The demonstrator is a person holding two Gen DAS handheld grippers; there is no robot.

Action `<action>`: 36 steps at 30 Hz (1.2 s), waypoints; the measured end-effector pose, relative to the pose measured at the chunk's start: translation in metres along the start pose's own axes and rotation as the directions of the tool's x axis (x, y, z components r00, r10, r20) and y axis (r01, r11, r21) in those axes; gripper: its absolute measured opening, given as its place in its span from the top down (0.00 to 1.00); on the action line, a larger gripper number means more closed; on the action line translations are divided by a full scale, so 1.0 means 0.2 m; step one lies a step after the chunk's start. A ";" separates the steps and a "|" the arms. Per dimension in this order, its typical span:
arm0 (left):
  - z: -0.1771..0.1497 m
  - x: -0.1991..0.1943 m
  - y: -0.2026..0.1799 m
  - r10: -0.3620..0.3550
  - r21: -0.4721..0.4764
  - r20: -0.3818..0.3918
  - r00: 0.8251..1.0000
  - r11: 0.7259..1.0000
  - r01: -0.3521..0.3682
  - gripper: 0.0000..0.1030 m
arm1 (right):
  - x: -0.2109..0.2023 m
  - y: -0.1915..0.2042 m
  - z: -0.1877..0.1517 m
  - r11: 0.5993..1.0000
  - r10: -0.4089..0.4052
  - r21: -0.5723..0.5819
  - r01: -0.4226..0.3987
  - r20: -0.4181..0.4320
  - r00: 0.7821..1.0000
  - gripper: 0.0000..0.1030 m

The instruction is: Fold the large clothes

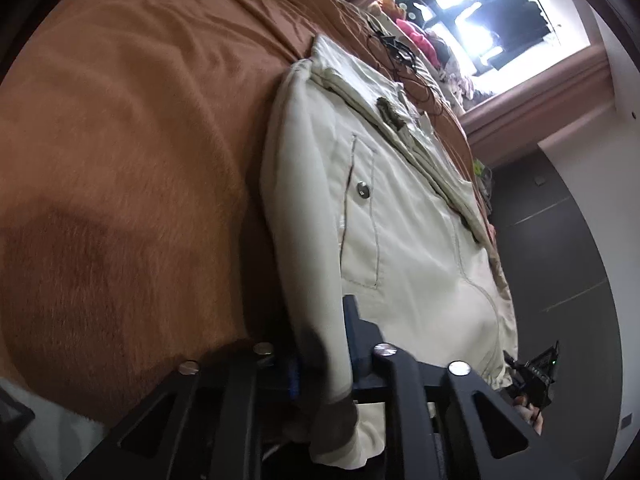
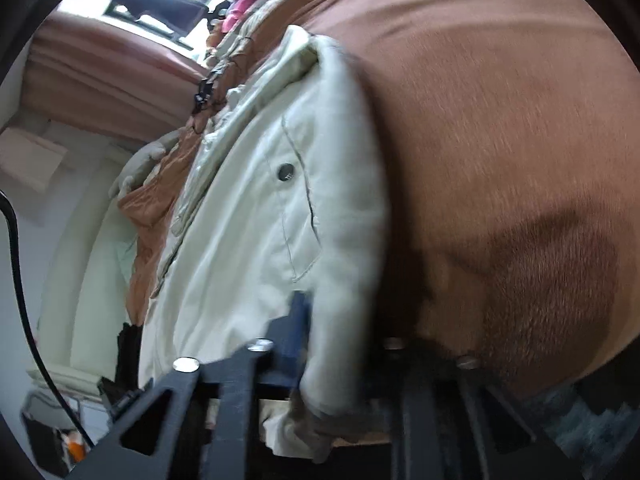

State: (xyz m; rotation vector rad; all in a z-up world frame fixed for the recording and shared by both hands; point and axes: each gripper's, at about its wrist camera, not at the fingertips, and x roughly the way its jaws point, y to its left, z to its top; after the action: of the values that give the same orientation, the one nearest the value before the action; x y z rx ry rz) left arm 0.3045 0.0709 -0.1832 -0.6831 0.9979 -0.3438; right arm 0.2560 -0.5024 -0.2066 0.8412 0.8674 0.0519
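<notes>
jacket: a cream jacket [image 1: 400, 216] [image 2: 256, 216] lies on a brown blanket [image 1: 132, 160] [image 2: 500, 140], its near edge folded over into a thick roll.
long axis: it runs away from both cameras toward the window [image 1: 472, 20] [image 2: 160, 0], collar end far, hem end near; a snap [image 1: 363, 190] [image 2: 285, 171] and a stitched pocket face up.
left gripper [image 1: 326, 344]: jaws nearly closed, pinching the rolled edge of the jacket at the near end; cloth hangs down between the fingers.
right gripper [image 2: 340, 344]: jaws drawn in on the same rolled edge; the right finger is blurred and in shadow.
surface: the blanket is furry, with a darker brushed patch near each gripper.
room: pink curtain under a bright window; a heap of clothes [image 1: 416, 36] [image 2: 240, 4] and black cables [image 1: 396, 48] at the far end; dark panelled wall [image 1: 560, 260] in the left view, white wall in the right.
</notes>
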 end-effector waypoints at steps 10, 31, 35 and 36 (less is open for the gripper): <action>0.05 -0.34 -0.20 -0.044 0.026 0.136 0.990 0.999 0.041 0.96 | -0.37 0.17 0.00 0.998 0.058 -0.022 -0.055 0.156 0.986 0.94; -0.22 -1.23 -0.57 -0.235 0.142 0.354 0.905 0.970 0.196 0.97 | -1.17 0.52 -0.32 0.946 0.307 -0.204 -0.254 0.302 0.902 0.95; -0.30 -1.35 -0.57 -0.243 0.153 0.368 0.898 0.968 0.200 0.97 | -1.26 0.56 -0.39 0.937 0.329 -0.223 -0.268 0.308 0.893 0.95; -0.32 -1.37 -0.57 -0.244 0.158 0.373 0.895 0.967 0.198 0.97 | -1.27 0.57 -0.41 0.935 0.335 -0.229 -0.272 0.309 0.890 0.95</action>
State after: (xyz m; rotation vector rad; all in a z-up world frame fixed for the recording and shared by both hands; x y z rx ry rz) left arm 0.1130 0.1156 0.0494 -0.7269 0.5155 -0.4420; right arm 0.0624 -0.4645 0.0064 0.7803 0.3871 0.2495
